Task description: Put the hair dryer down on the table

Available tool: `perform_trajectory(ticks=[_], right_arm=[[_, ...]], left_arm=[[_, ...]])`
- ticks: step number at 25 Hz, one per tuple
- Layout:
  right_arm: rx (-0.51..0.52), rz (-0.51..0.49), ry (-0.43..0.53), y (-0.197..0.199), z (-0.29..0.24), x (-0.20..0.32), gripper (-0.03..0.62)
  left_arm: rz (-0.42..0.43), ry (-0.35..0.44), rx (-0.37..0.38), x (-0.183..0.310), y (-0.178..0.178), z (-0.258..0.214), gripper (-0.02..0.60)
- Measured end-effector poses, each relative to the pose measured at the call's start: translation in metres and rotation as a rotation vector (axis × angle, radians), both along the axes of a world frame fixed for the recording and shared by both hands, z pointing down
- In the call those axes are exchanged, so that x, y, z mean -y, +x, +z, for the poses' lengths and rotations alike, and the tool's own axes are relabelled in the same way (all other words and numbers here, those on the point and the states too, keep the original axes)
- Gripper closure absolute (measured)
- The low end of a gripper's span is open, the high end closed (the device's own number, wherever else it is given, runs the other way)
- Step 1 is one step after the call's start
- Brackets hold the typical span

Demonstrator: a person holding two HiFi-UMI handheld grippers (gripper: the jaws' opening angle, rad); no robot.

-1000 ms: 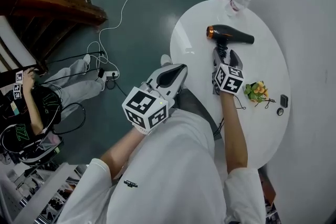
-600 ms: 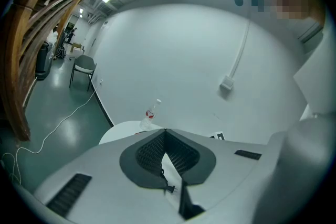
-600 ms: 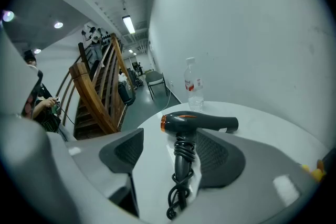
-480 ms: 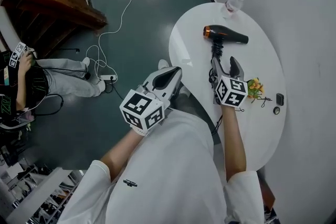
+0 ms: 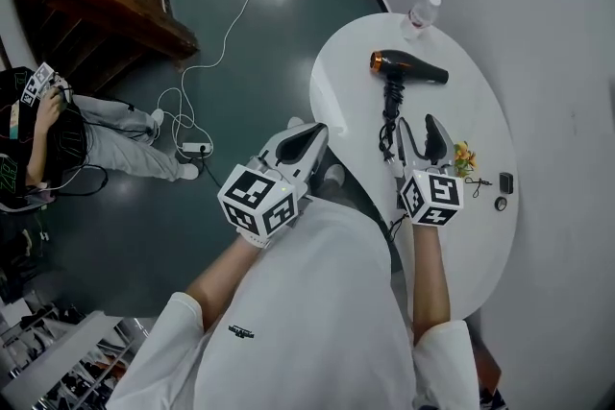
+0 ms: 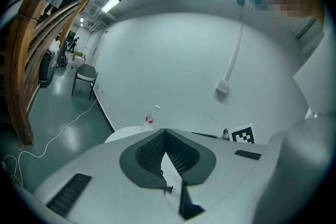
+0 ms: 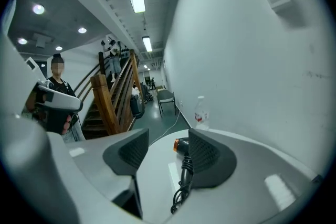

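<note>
The black hair dryer (image 5: 408, 69) with an orange rear ring lies on its side on the white oval table (image 5: 480, 235), its handle pointing towards me and its cord (image 5: 387, 139) coiled below it. My right gripper (image 5: 420, 132) hovers a short way behind the handle, apart from the dryer. Its jaws are closing and hold nothing. In the right gripper view the hair dryer (image 7: 184, 152) lies ahead of the right gripper (image 7: 168, 136). My left gripper (image 5: 300, 142) is off the table's left edge, shut and empty; the left gripper (image 6: 165, 132) shows its pads meeting at the tip.
A water bottle (image 5: 421, 12) stands at the table's far end. Small flowers (image 5: 464, 155) and two small dark items (image 5: 504, 189) lie at the right side. A wooden staircase (image 5: 106, 5), a floor power strip (image 5: 195, 148) with cables and a seated person (image 5: 58, 130) are to the left.
My right gripper has drawn back from the dryer's handle towards me, leaving the dryer lying on the table. The left gripper has barely moved.
</note>
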State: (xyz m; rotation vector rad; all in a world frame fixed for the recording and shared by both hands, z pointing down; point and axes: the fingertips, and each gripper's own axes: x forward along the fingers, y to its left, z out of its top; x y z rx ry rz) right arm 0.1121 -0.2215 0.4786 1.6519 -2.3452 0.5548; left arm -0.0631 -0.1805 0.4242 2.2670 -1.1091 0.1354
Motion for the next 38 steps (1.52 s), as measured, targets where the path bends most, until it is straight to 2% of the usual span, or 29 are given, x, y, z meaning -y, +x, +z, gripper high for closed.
perform_trajectory(ticks=[3,6,10,19,26,38], right_arm=[[-0.009,-0.012,0.043,0.001,-0.020,-0.011,0.366],[-0.014,-0.013,0.076,0.005,-0.034,-0.020,0.414],[-0.008,0.026,0.100,0.019,-0.050,-0.031,0.548],[0.004,0.068,0.176,0.039,-0.097,-0.057,0.566],[-0.042,0.071,0.244,0.044,-0.122,-0.080,0.577],[-0.040,0.113,0.208,0.056,-0.112,-0.104,0.583]], left_arm=[[-0.012,0.017,-0.002,-0.004,-0.004,-0.006,0.573],[-0.013,0.040,0.002,-0.008,-0.005,-0.010,0.574],[-0.011,0.061,0.008,-0.012,-0.002,-0.014,0.574],[-0.004,0.084,0.010,-0.016,0.005,-0.022,0.574],[0.019,0.107,0.025,-0.020,0.009,-0.027,0.573],[0.025,0.139,0.040,-0.025,0.010,-0.037,0.574]])
